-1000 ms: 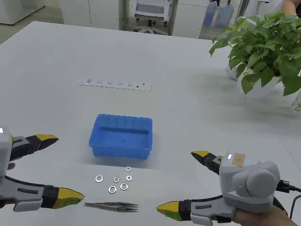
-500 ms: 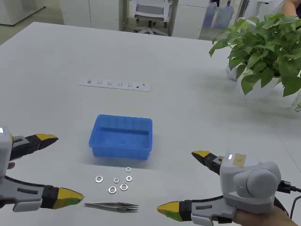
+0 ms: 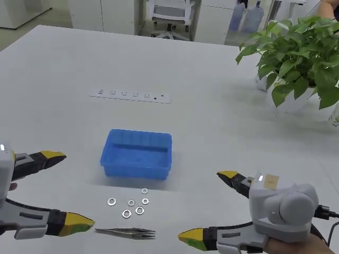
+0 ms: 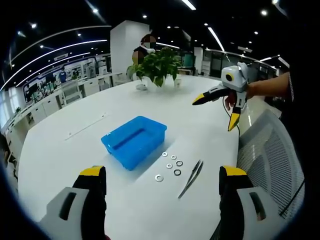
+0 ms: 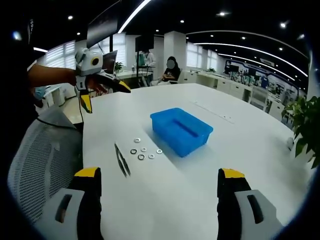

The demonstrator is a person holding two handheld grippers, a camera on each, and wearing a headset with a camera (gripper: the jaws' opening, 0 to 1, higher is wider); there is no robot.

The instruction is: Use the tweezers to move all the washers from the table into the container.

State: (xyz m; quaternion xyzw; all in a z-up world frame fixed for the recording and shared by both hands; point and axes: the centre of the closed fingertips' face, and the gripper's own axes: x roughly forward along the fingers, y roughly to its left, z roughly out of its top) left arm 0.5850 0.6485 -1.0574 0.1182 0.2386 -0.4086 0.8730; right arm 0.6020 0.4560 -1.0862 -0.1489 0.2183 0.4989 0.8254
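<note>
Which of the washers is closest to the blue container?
The lone washer at the cluster's far edge, just before the container; the other five lie nearer the tweezers.

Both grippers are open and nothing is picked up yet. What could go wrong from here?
1. The tweezers lie flat and thin near the front edge of the table. The open right gripper might push them off instead of lifting them.
2. The six washers lie close together, so a tweezer tip may scatter them.
3. One of them lies near the container wall, which could hinder the approach.
</note>
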